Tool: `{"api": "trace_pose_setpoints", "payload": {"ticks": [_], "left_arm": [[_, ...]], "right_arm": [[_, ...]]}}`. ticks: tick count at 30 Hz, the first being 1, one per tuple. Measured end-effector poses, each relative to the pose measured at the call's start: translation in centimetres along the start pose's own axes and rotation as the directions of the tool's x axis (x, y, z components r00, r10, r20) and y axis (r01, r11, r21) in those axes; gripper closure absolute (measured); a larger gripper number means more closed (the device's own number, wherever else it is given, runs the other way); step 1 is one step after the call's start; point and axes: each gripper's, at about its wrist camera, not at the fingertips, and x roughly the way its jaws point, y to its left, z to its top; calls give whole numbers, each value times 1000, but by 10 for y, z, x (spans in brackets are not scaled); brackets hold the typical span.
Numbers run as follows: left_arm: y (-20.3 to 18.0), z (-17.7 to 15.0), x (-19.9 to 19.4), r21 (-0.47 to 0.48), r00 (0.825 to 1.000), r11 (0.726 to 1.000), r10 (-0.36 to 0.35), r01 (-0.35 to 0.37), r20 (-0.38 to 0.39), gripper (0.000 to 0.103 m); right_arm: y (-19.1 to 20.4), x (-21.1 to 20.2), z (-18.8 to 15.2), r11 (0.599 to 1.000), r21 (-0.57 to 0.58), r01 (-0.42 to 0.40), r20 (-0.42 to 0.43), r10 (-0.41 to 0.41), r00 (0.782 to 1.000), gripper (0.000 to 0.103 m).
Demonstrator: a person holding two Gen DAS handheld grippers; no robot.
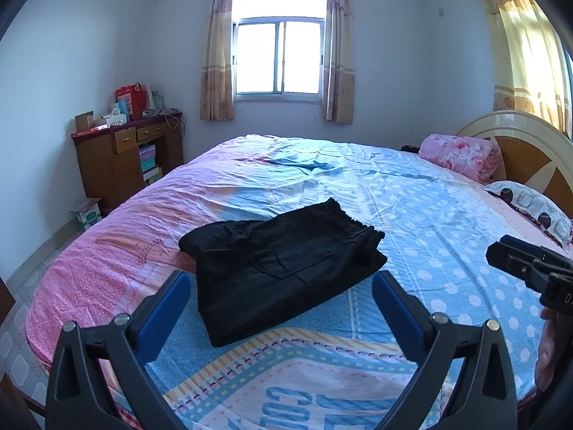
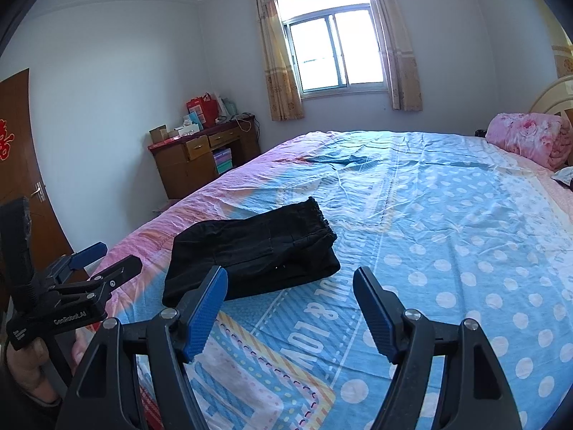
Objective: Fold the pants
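The black cotton pants (image 1: pixel 283 272), already folded into a compact rectangular bundle with the gathered elastic waistband (image 1: pixel 352 224) on top at the far end, are lying flat on the near part of the bed, on the blue, pink and white patterned bedsheet (image 1: pixel 429 215). Nothing is being pressed against the bundle; it is being left to rest under its own weight, which suggests that the folding is judged complete or nearly so.

The left gripper (image 1: pixel 281 294) is being held low over the near edge of the bundle, its blue-padded fingers (image 1: pixel 166 308) spread wide to either side of the cloth and gripping nothing. The right gripper (image 2: pixel 290 297) is being held just beside the bundle, its blue pads (image 2: pixel 206 311) likewise spread apart and empty, with only bare sheet between them. Both are being kept clear of the fabric, probably so that the folds are not being disturbed.

Further out, a rolled pink floral quilt (image 1: pixel 462 156) is lying by the wooden headboard (image 1: pixel 530 150), well apart from the pants.
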Motion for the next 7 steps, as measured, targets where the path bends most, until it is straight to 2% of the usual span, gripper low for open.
{"api": "trace_pose_setpoints", "payload": {"ticks": [7], "left_arm": [[2,-6,3,2,1000,1000,9,-9,-6,0]], "right_arm": [[-1,4,-5,1000,-2,2,-36,-2,999,29]]}}
